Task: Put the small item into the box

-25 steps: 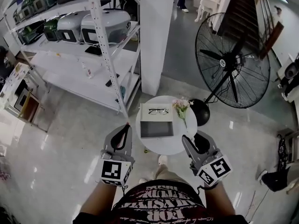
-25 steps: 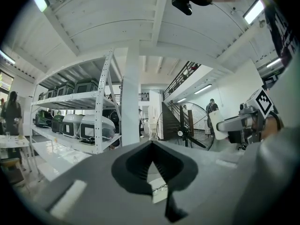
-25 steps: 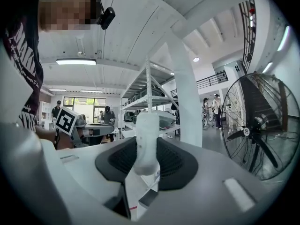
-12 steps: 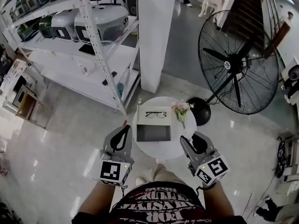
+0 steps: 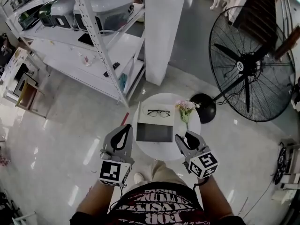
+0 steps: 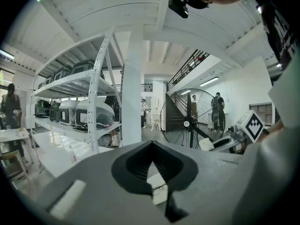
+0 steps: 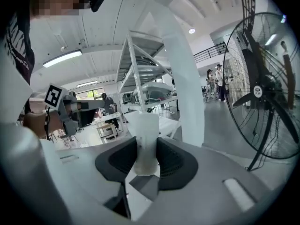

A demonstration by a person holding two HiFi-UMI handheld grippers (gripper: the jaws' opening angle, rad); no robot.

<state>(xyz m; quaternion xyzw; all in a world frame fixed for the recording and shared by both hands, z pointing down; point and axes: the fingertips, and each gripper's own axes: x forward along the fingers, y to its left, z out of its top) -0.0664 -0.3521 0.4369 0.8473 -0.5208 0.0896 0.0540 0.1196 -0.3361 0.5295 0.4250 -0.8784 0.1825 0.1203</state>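
Right tongs (image 7: 146,142) are clamped on a small translucent white tube (image 7: 144,125), just right of the open grey rectangular box (image 5: 154,131) and still outside it. Left tongs (image 6: 151,144) are closed tip to tip on nothing, just left of that box. Under the box is a round white surface (image 5: 161,150), and black-framed glasses (image 5: 158,112) lie on the white lid at the box's far side.
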